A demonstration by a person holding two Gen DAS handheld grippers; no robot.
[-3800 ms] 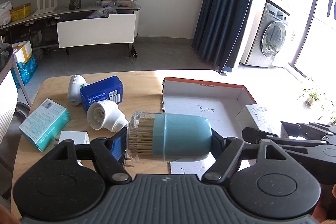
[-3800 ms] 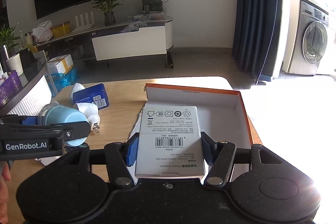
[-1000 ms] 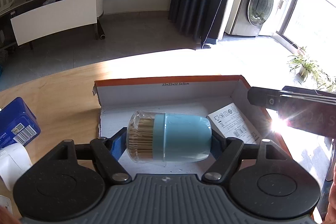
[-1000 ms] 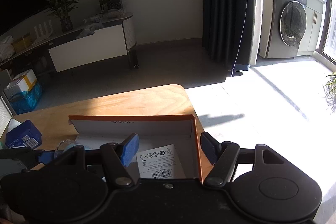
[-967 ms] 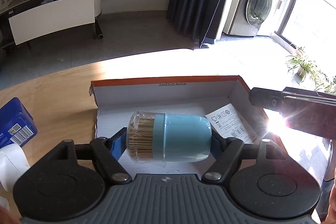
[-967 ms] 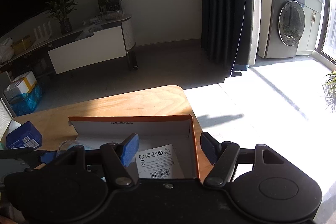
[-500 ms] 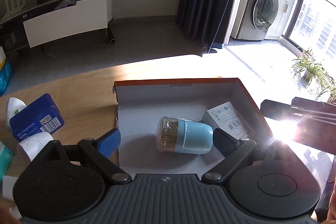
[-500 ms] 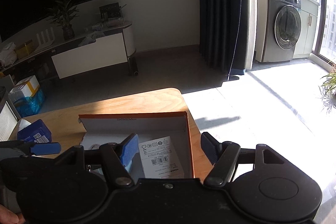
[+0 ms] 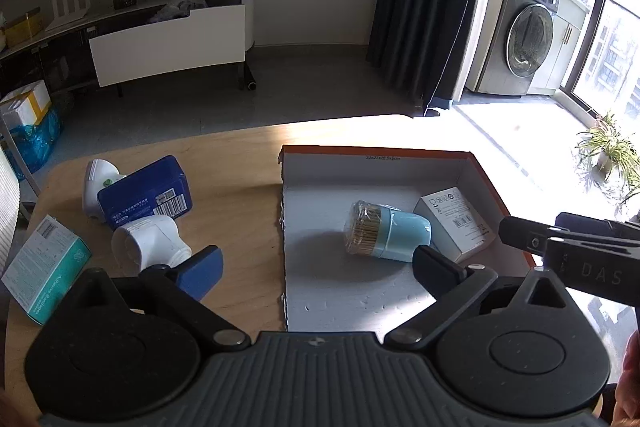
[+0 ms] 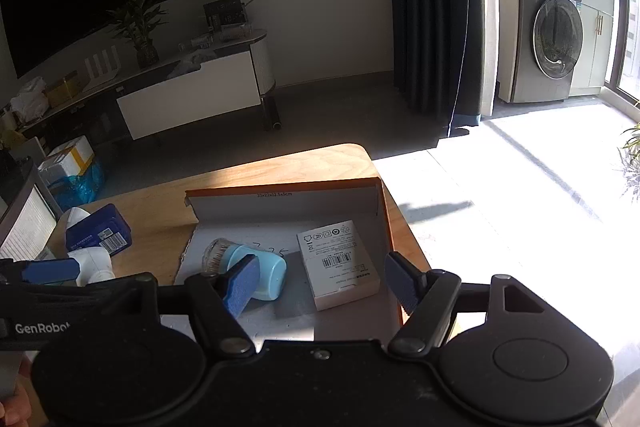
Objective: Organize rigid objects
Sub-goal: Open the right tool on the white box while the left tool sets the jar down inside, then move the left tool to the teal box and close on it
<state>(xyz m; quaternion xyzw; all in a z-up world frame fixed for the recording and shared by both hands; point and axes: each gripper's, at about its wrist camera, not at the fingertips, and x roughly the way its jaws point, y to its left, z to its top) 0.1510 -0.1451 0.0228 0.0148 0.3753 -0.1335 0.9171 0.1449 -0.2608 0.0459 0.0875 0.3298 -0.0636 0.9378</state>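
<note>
A light-blue toothpick holder (image 9: pixel 394 237) (image 10: pixel 270 277) lies on its side inside the open orange-edged cardboard box (image 9: pixel 372 151) (image 10: pixel 288 207). To its right in the box is a white barcoded carton (image 9: pixel 456 223) (image 10: pixel 340 263). My left gripper (image 9: pixel 316 261) hovers above the box's near left edge. Its jaws are opening wide, with nothing between them. My right gripper (image 10: pixel 322 279) hangs over the near right part of the box, above the carton. Its jaws are opening too, and the pads touch nothing.
On the wooden table (image 9: pixel 240 179) left of the box lie a blue tin (image 9: pixel 146 193) (image 10: pixel 100 231), a white plug-like device (image 9: pixel 148 241), another white item (image 9: pixel 98 179) and a teal carton (image 9: pixel 44 267). The table's far edge and right edge are close to the box.
My left gripper opened and let go of the toothpick holder, which now lies in the box, then drew back and up. My right gripper pulled back from the carton and its jaws widened.
</note>
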